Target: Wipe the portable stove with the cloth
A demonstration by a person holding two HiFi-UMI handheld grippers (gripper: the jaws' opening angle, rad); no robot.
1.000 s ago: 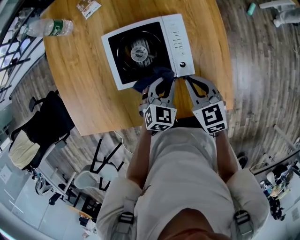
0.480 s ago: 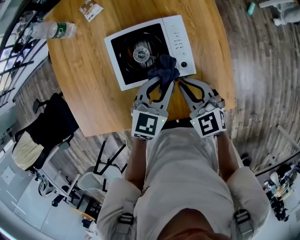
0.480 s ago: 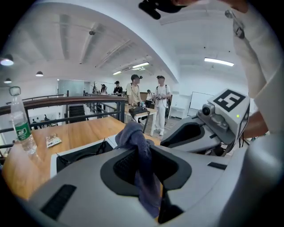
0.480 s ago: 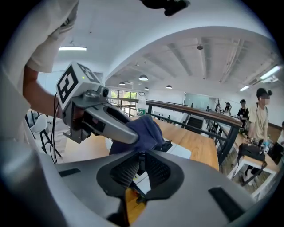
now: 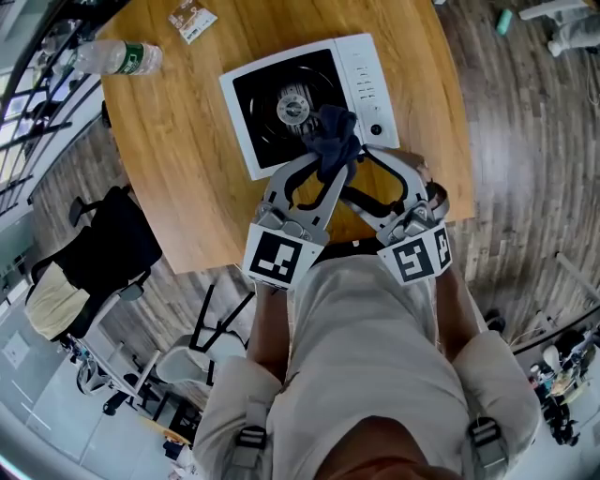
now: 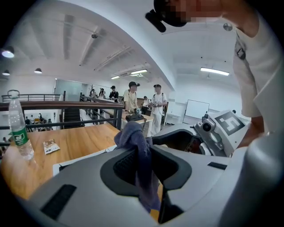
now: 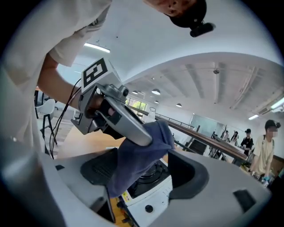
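Note:
The white portable stove (image 5: 361,75) with a black burner top sits on the round wooden table (image 5: 178,159). My left gripper (image 5: 331,162) is shut on the dark blue cloth (image 5: 334,139) and holds it up over the stove's near edge. In the left gripper view the cloth (image 6: 135,142) hangs down between the left gripper's (image 6: 144,166) pads. My right gripper (image 5: 359,174) is just to the right with its jaws opening wide. In the right gripper view the cloth (image 7: 142,155) dangles between the right gripper's (image 7: 146,173) jaws, against one pad and unpinched, above the stove (image 7: 151,195).
A water bottle (image 5: 117,58) lies at the table's far left, with a small packet (image 5: 192,19) beside it. A black chair (image 5: 103,253) stands left of the table. Several people stand far off in the room.
Both grippers have risen, and the cloth has come up off the stove's near edge in the left gripper. The right gripper's jaws, shut before, now stand wide apart.

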